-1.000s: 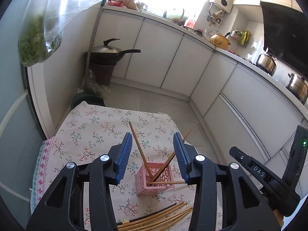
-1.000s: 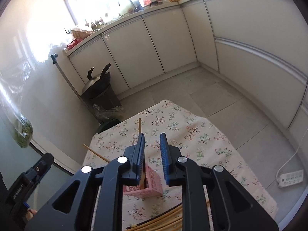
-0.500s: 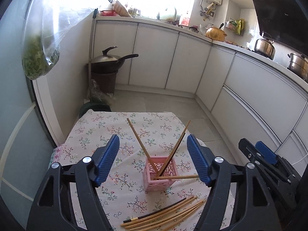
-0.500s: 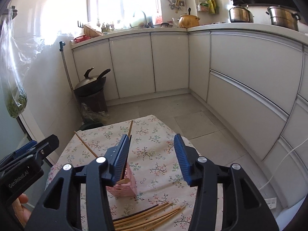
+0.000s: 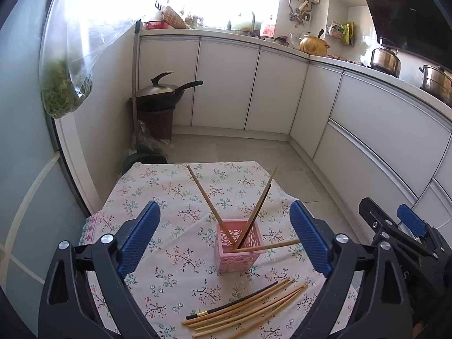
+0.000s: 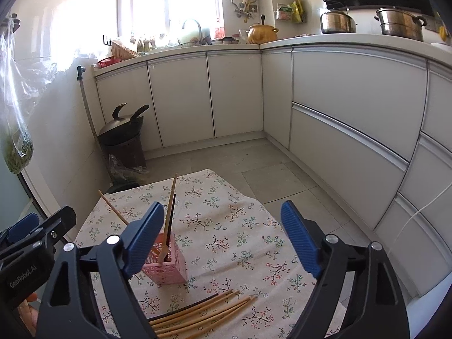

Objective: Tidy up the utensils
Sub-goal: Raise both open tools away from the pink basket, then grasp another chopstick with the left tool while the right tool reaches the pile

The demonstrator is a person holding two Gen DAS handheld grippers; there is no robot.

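Four wooden chopsticks point(image 5: 248, 220) stand in pink perforated plastic basket point(image 5: 238, 247); near bundle of loose chopsticks point(image 5: 245, 308) left; left gripper point(image 5: 224, 240) and right gripper point(image 6: 221, 237) both spread, empty.

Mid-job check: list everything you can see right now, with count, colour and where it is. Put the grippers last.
pink holder: one, pink lattice box, upright on the table centre.
chopsticks in holder: four, three tan and one dark, leaning apart.
loose chopsticks: a bundle, tan with one black, lying on the near table edge; exact count unclear.
tablecloth: one, cream floral, covering the table.
wok: one, dark, lidded, on a brown bin by the wall.
bag of greens: one, clear plastic, hanging at left.
gold pot: one, on the counter.
steel pots: two, on the stove.
left gripper: black with blue pads, open, empty.
right gripper: same, open, empty.
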